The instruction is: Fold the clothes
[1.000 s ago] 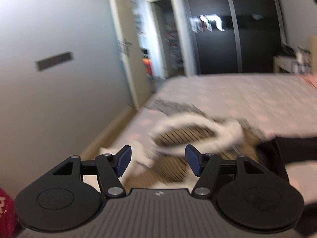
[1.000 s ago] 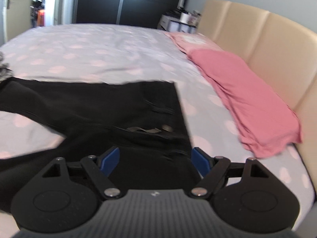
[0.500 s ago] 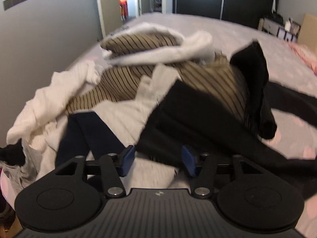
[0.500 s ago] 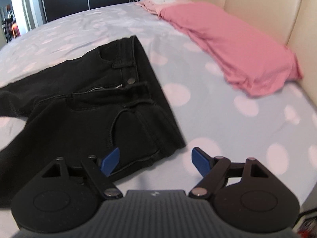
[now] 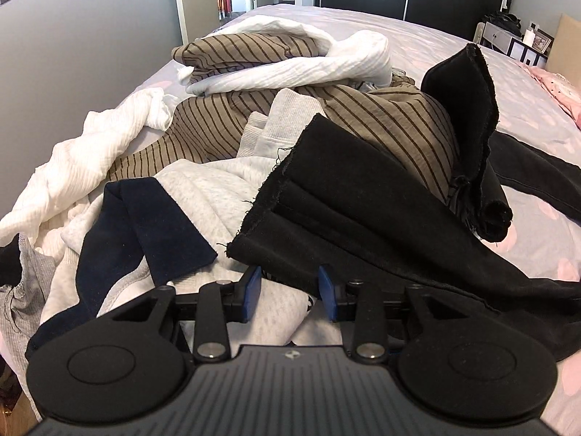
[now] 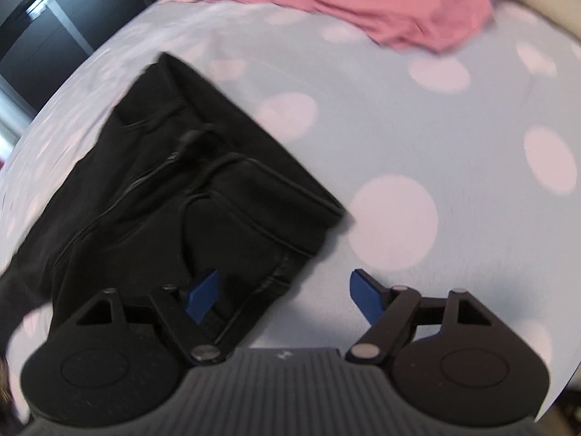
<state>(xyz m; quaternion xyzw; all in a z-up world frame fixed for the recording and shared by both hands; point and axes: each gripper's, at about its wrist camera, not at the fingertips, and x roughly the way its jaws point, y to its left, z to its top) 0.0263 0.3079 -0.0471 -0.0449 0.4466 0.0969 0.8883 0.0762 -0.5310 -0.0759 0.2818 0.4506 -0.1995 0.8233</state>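
Black jeans lie spread across the bed. In the right wrist view their waistband [image 6: 203, 189] with fly and pocket lies flat, its near corner reaching between the fingers of my right gripper [image 6: 285, 290], which is wide open; the left pad [image 6: 203, 294] hangs over the denim. In the left wrist view a frayed black leg hem [image 5: 326, 210] rests on a heap of clothes. My left gripper [image 5: 289, 290] is open with a narrow gap, and the hem's edge sits just ahead of its blue pads.
The heap holds a brown striped garment [image 5: 381, 120], white crinkled cloth [image 5: 290, 69], a light grey sweatshirt [image 5: 218, 189] and a navy piece [image 5: 145, 225]. A pink garment [image 6: 363, 0] lies by the headboard. The dotted bedsheet [image 6: 472, 127] is bare to the right.
The left gripper has come lower and closer to the black leg hem, with its jaws narrower. The right gripper has dropped toward the jeans' waist corner and tilted.
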